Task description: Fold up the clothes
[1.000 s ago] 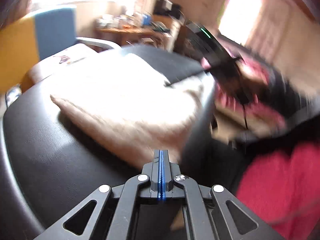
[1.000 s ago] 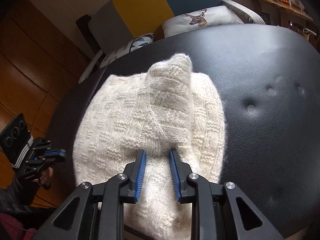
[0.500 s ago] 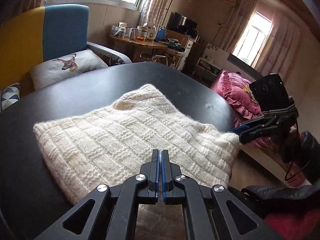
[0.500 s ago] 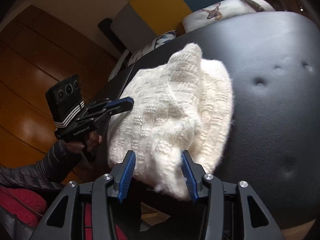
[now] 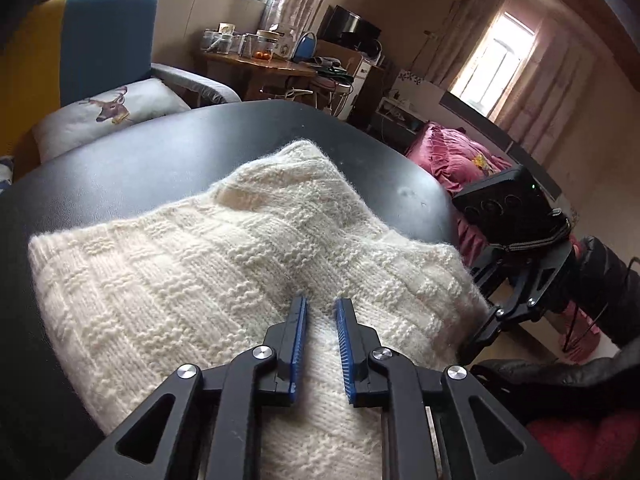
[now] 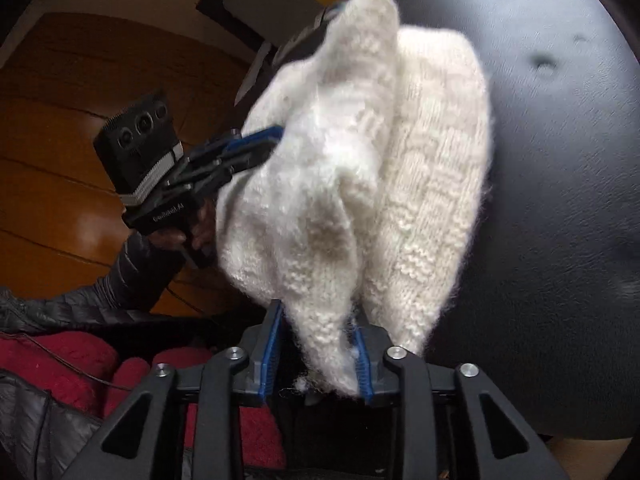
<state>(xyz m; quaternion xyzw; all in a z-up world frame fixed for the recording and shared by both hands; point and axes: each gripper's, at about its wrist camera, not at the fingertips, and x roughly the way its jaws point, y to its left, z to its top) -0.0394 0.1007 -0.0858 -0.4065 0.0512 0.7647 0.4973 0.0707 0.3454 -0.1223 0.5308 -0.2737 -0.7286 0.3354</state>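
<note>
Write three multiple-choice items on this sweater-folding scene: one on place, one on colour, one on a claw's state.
1. The sweater lies on:
A. a black padded surface
B. the wooden floor
C. the pink bedding

2. The sweater is:
A. red
B. cream-white
C. blue

3. The right claw is:
A. hovering shut and bare
B. out of view
C. holding a fold of the sweater between its fingers

Answers: 1 A, dark upholstery surrounds the knit; 2 B, pale wool in both views; 3 C, knit hangs between the blue pads.

both wrist views look close along their fingers, sharing the white sweater from opposite sides.
</note>
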